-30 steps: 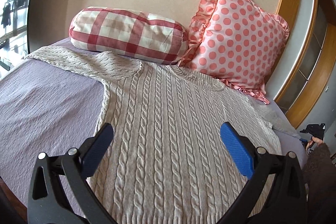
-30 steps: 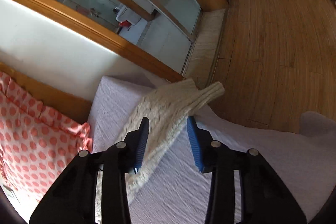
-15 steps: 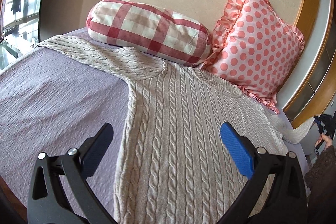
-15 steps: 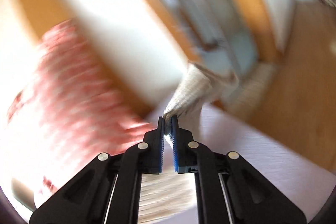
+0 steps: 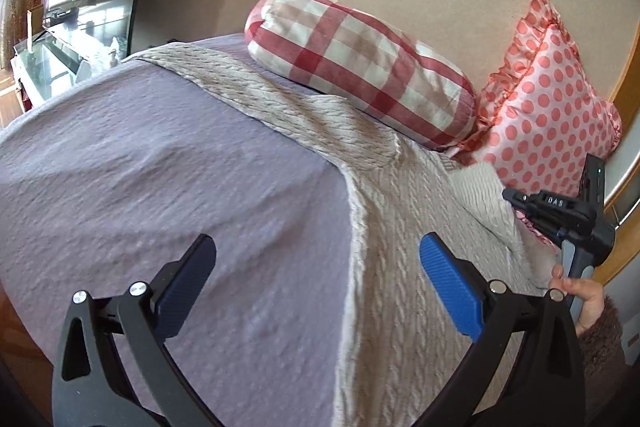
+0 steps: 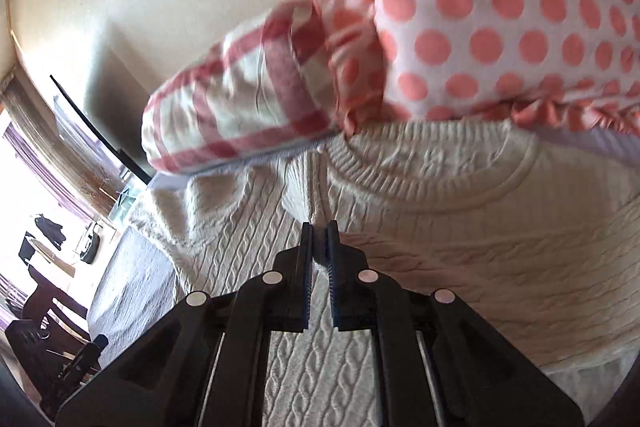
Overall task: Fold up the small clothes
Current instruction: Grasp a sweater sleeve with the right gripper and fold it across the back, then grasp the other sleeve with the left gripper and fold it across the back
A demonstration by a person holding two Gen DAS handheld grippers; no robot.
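Note:
A cream cable-knit sweater [image 5: 384, 227] lies flat on the purple bedspread [image 5: 160, 195], one sleeve [image 5: 248, 87] stretched out to the far left. My left gripper [image 5: 316, 267] is open and empty, above the sweater's left edge. My right gripper [image 6: 319, 227] is shut on the other sleeve's cuff [image 6: 316, 195] and holds it over the sweater's chest, near the neckline [image 6: 440, 183]. The right gripper also shows in the left wrist view [image 5: 516, 197], with the folded sleeve [image 5: 484, 187] below it.
A red-checked bolster pillow [image 5: 360, 67] and a pink polka-dot cushion [image 5: 552, 107] lean on the wall at the bed's head. The bed's edge runs along the left. A dark chair [image 6: 44, 339] stands beside the bed.
My right gripper closed on the sleeve cuff at the bed's right edge and carried it over onto the sweater's chest. My left gripper shifted left, still open.

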